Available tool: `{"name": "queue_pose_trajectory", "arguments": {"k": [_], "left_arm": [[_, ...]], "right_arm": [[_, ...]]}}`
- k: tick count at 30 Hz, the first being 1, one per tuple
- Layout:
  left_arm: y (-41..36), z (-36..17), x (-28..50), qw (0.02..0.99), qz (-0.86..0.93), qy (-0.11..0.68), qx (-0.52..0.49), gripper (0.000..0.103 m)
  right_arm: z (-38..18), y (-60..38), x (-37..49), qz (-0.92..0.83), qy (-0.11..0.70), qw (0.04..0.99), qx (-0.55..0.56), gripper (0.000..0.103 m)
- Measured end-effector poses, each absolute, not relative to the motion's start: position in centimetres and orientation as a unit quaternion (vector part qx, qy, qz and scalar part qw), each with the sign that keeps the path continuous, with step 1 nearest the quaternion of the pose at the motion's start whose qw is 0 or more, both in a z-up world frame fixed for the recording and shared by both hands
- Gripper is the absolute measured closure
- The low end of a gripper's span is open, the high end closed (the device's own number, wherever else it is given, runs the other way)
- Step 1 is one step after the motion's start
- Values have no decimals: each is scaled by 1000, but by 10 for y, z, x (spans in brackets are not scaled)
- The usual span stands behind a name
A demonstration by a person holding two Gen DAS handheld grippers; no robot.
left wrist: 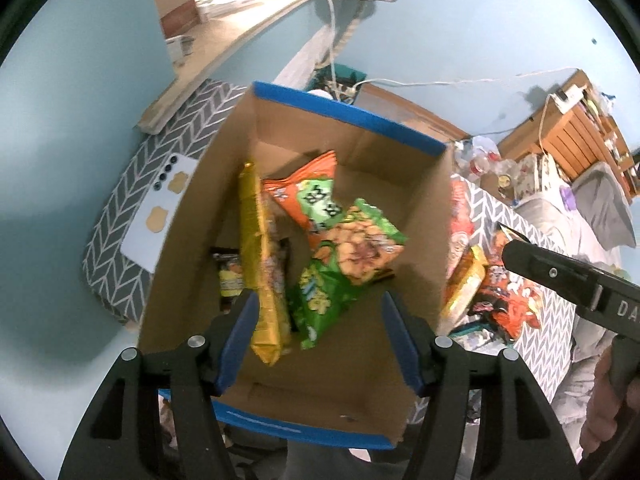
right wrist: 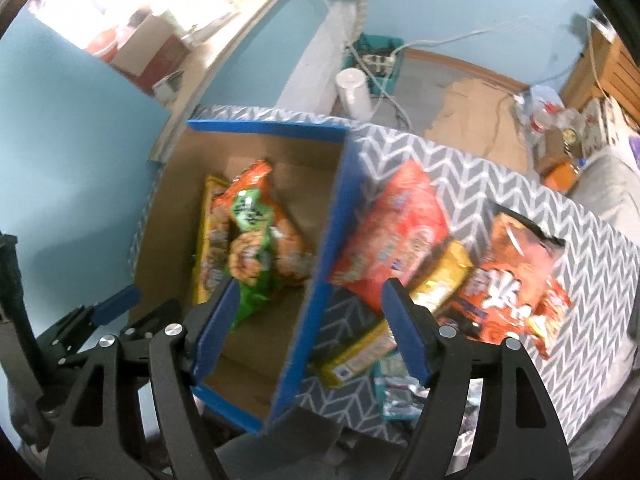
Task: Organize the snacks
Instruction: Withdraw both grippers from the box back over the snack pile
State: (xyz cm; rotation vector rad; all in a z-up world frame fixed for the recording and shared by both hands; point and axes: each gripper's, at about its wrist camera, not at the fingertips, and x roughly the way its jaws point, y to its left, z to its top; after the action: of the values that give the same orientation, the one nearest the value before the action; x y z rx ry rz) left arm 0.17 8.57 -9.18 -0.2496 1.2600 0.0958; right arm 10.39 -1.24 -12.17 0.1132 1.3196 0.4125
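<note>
A cardboard box with a blue rim [left wrist: 344, 108] [right wrist: 264, 126] stands on the chevron-cloth table [right wrist: 520, 184]. Inside lie a long yellow packet [left wrist: 260, 256], an orange packet [left wrist: 304, 192], two green packets [left wrist: 360, 240] [left wrist: 320, 300] and a small dark packet [left wrist: 228, 272]. My left gripper [left wrist: 318, 300] hangs open above them, nothing between its fingers. My right gripper [right wrist: 310, 288] is open over the box's right wall. Right of the box lie a red packet [right wrist: 400, 232], a gold packet [right wrist: 444, 276], an orange packet [right wrist: 516, 276] and a yellow carton [right wrist: 356, 356].
A white phone [left wrist: 160, 208] lies on the cloth left of the box. A teal wrapper [right wrist: 396, 392] sits at the table's near edge. Behind the table are a white cylinder [right wrist: 354, 88], a power strip with cables [right wrist: 376, 60] and wooden shelves [left wrist: 580, 136].
</note>
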Motion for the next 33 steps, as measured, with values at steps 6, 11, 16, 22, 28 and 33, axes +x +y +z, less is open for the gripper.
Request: {"name": "queue_pose_trajectory", "arguments": {"k": [6,11,16,22,28,33], "left_arm": [[57,-90,11,801,15,591,-96,38],[33,-88,18,801,-8,593,-80,38],[9,-86,26,802,-31,594,-59,38],[-20,-92,37,798,-54,600,-36,38],[-48,-103,47,792,-73,607,-15,38],[-65,-115,54,788,-81,610,0,38]], "right_arm": [[-126,-49,102,159,611,773,66,29],[-129,-84,100,133,615,773,77,29],[-136,-118,97,104,621,771,95,29],[-143,-148,96,83,628,767,102,26],[-164,-168,102,63,640,756,118,25],[-184,-171,109,55,651,746,127,25]]}}
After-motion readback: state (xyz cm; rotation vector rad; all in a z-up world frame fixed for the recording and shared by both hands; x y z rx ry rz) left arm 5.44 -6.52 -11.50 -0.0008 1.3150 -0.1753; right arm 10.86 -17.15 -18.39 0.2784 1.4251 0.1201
